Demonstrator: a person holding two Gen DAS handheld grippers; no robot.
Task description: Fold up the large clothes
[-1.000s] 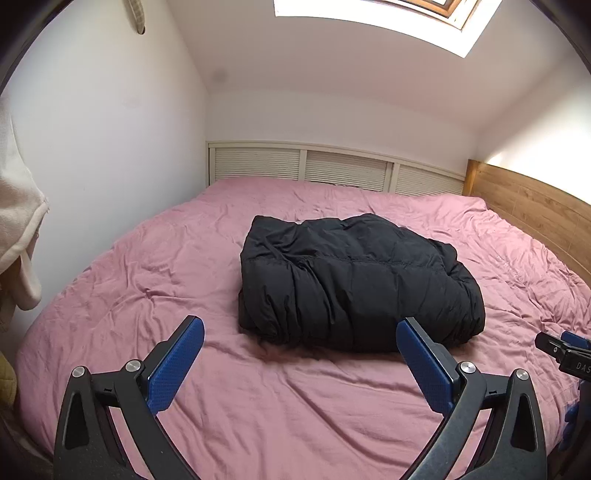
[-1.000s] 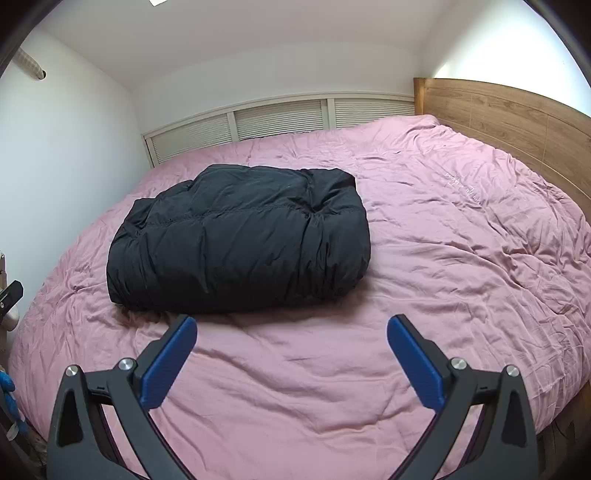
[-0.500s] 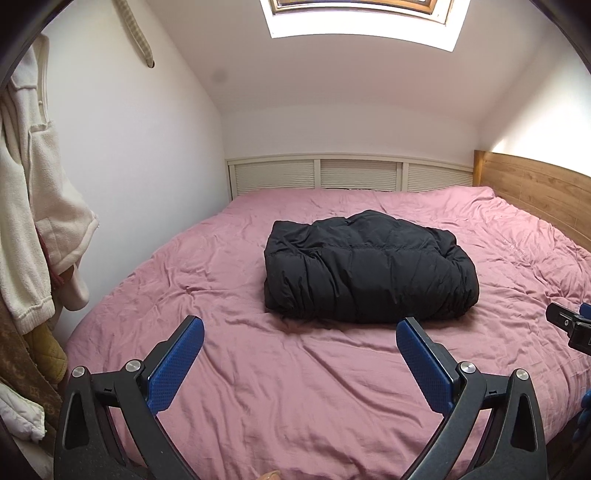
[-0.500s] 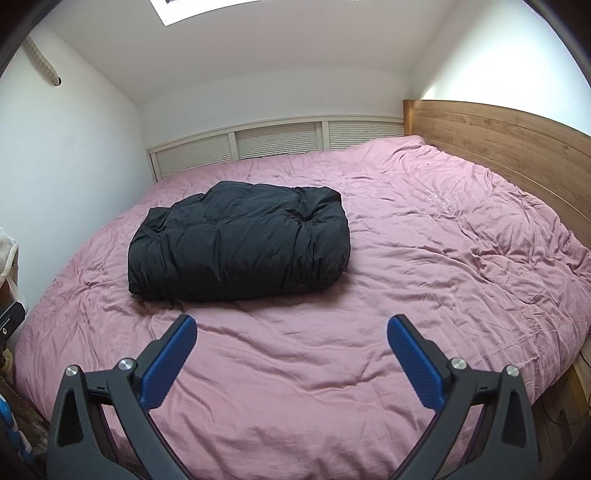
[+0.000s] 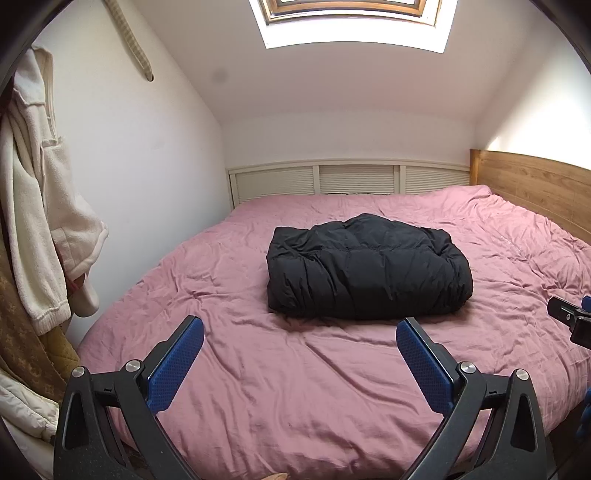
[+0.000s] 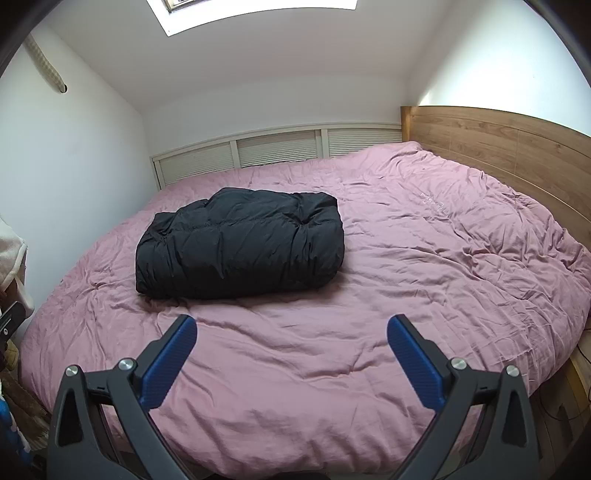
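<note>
Jacket (image 5: pixel 369 266): folded, mid-frame on bed (image 5: pixel 258 387).
My tongs: left (image 5: pixel 300 328), right (image 6: pixel 291 326) wide open, empty.
Left view only: robe (image 5: pixel 37 192), upper left.

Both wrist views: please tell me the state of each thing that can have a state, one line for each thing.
black puffer jacket: folded into a compact bundle, lying on the bed, not held.
pink duvet: spread over the bed, wrinkled.
left gripper: open, empty, apart from the jacket.
right gripper: open, empty, apart from the jacket.
cream robe: hanging at the left wall.
skylight: bright; open or shut cannot be told.
</note>
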